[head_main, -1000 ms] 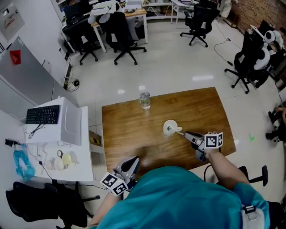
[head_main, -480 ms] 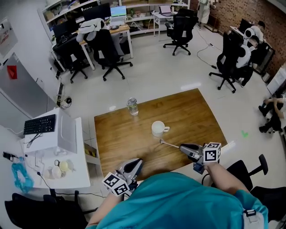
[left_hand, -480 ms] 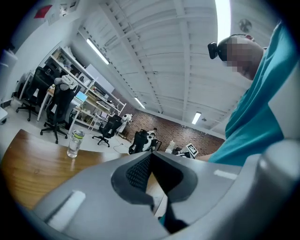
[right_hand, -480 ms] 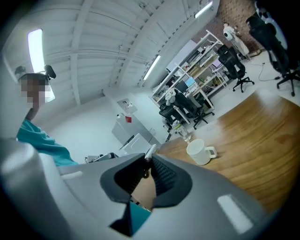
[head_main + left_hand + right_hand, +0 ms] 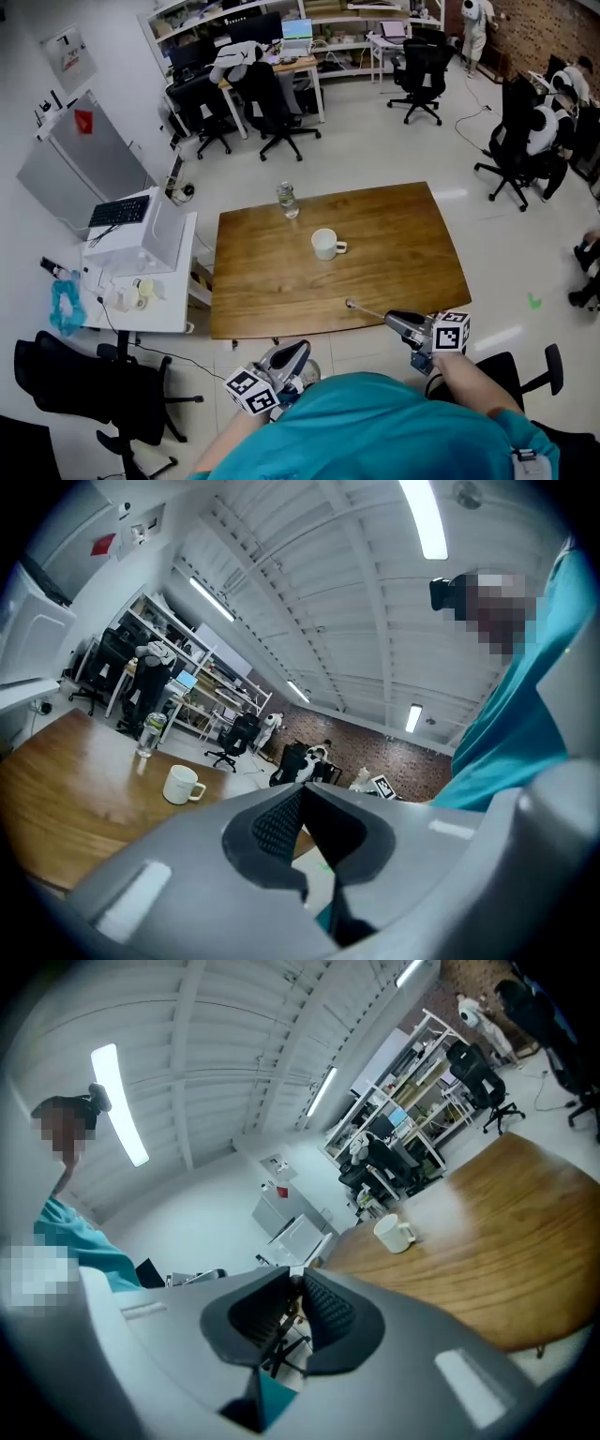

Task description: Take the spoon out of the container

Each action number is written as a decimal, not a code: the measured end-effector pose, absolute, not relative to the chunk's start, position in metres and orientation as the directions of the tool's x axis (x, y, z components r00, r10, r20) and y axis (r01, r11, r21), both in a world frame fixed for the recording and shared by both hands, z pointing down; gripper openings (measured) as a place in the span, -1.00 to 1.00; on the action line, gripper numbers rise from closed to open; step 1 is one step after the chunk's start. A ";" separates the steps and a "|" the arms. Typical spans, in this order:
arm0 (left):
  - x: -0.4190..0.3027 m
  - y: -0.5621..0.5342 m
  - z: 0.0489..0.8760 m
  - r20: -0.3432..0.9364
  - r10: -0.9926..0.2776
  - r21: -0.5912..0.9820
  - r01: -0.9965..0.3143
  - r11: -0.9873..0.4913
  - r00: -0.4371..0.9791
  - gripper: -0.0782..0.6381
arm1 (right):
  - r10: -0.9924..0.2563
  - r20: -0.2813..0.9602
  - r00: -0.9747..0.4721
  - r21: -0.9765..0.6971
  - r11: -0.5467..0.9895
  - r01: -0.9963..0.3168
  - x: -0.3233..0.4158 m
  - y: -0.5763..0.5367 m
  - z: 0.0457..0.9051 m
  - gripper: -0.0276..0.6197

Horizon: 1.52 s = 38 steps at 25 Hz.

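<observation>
A white mug (image 5: 324, 244) stands near the middle of the wooden table (image 5: 272, 300); nothing shows inside it. It also appears in the left gripper view as the mug (image 5: 183, 784) and in the right gripper view as the mug (image 5: 394, 1233). My right gripper (image 5: 388, 320) is shut on the handle of a thin metal spoon (image 5: 364, 310), whose bowl points at the table's near edge. Between the right jaws only a sliver of the spoon (image 5: 294, 1282) shows. My left gripper (image 5: 302, 348) hangs off the table's near side, shut and holding nothing.
A clear water bottle (image 5: 287, 200) stands at the table's far edge. A white side desk (image 5: 169, 314) with a keyboard sits to the left, a black chair (image 5: 84, 394) at the lower left. Office chairs (image 5: 277, 117) stand beyond the table.
The spoon stood in the mug with my right gripper on its handle; it has come out and been drawn back past the near edge. Both grippers and the view have backed away from the table.
</observation>
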<state>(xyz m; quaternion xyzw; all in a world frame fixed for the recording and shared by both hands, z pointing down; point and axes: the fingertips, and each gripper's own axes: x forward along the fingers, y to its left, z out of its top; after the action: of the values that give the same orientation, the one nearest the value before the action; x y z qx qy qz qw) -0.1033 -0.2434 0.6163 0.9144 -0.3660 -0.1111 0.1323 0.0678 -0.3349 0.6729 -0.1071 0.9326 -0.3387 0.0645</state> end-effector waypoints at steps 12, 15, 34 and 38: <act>-0.116 -0.083 0.619 -0.112 -0.750 0.238 -0.716 -0.657 0.651 -0.78 | -0.162 -0.111 -0.980 -0.624 0.779 -0.058 0.060 -0.188 0.680 -0.77; -0.160 -0.022 0.621 -0.124 -0.745 0.224 -0.713 -0.665 0.655 -0.78 | -0.181 -0.113 -0.977 -0.620 0.781 -0.073 0.023 -0.136 0.673 -0.77; -0.154 0.089 0.609 -0.203 -0.727 0.268 -0.677 -0.686 0.656 -0.78 | -0.218 -0.202 -0.955 -0.618 0.785 -0.049 0.044 -0.002 0.630 -0.77; -0.114 0.088 0.612 -0.191 -0.718 0.266 -0.669 -0.694 0.670 -0.78 | -0.242 -0.214 -0.946 -0.636 0.770 -0.053 0.088 -0.005 0.638 -0.78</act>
<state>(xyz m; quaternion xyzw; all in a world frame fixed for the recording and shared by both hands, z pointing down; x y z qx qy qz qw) -0.1138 0.0878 0.6123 0.9096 -0.3811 -0.1412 0.0870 0.0876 -0.0054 0.6381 -0.0795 0.9296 -0.3300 0.1435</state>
